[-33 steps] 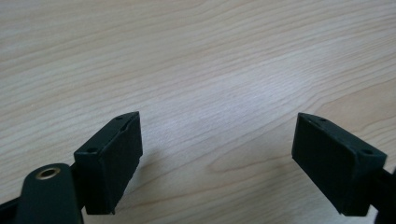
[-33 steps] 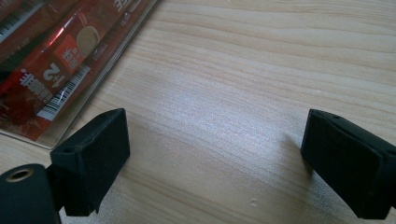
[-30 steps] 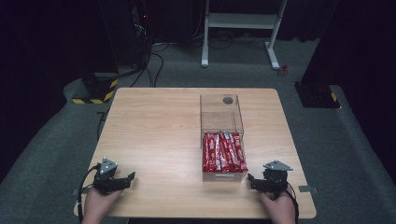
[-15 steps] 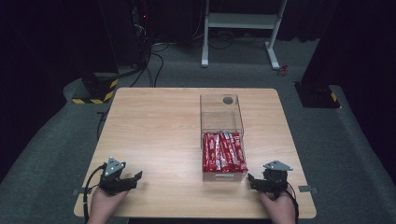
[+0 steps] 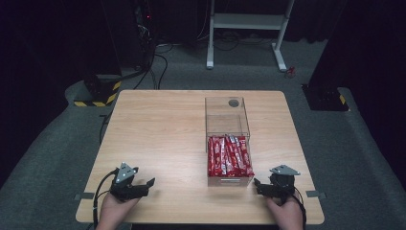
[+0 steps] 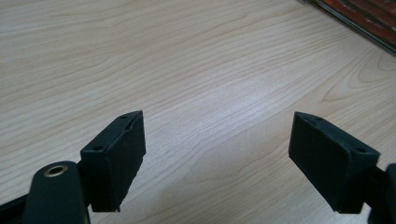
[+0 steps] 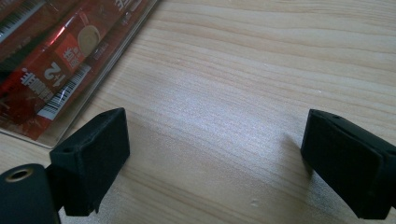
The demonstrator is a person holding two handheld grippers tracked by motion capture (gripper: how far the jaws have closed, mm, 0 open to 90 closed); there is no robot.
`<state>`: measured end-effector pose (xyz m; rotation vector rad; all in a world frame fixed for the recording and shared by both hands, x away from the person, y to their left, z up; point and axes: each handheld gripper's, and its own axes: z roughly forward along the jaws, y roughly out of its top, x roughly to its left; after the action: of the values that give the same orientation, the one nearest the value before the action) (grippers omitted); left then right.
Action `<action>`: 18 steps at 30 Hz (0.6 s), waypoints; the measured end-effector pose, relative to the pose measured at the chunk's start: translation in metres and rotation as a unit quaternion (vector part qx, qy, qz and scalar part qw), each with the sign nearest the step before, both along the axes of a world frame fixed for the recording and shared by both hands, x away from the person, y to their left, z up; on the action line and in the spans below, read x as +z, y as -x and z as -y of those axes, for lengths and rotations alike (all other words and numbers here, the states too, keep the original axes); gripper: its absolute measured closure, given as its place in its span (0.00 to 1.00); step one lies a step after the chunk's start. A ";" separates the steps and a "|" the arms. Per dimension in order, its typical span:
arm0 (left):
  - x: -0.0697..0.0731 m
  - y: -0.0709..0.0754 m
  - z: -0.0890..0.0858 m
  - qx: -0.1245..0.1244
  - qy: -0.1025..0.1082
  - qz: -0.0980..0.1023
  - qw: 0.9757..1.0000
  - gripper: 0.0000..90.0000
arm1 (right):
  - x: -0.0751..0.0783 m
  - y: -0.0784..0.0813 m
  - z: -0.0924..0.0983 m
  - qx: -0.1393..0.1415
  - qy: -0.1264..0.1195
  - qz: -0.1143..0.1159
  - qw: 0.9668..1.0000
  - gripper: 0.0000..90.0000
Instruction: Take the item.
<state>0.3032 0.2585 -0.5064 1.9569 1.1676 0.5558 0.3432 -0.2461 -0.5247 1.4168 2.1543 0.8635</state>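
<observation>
My left gripper [image 5: 143, 184] sits low over the light wooden tabletop [image 5: 158, 134] near its near-left corner, my hand [image 5: 113, 211] behind it at the near edge. Its jaws stand wide apart with nothing between them but bare wood grain. My right gripper [image 5: 258, 186] rests near the near-right corner, my other hand [image 5: 287, 214] coming in over the near edge. Its jaws are likewise spread wide and hold nothing.

A clear plastic rectangular box [image 5: 227, 120] stands right of the tabletop's middle, its long side running from the near edge toward the far edge. Its near half is packed with red foil-wrapped snack bars [image 5: 229, 155] lying lengthwise side by side; its far half looks empty, with a small dark round spot at the far end. My right gripper is just beside the box's near-right corner, and in the right gripper view the red wrappers [image 7: 51, 60] show through the clear wall at upper left, a barcode and white print visible on one.
</observation>
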 end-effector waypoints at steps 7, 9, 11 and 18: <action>0.002 0.001 0.007 -0.009 0.003 0.007 1.000 0.22 | 0.000 0.000 0.000 0.000 0.000 0.000 1.000 0.09; 0.003 0.001 0.009 -0.011 0.009 0.007 1.000 0.22 | 0.000 0.000 0.000 0.000 0.000 0.000 1.000 0.09; 0.004 0.001 0.011 -0.012 0.018 0.006 1.000 0.22 | 0.000 0.000 0.000 0.000 0.000 0.000 1.000 0.09; 0.006 0.002 0.019 -0.024 0.029 0.013 0.999 0.22 | 0.000 0.000 0.000 0.002 0.001 0.001 1.000 0.09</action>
<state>0.3008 0.2393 -0.5004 1.9189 1.1052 0.5149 0.3433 -0.2462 -0.5247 1.4124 2.1562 0.8638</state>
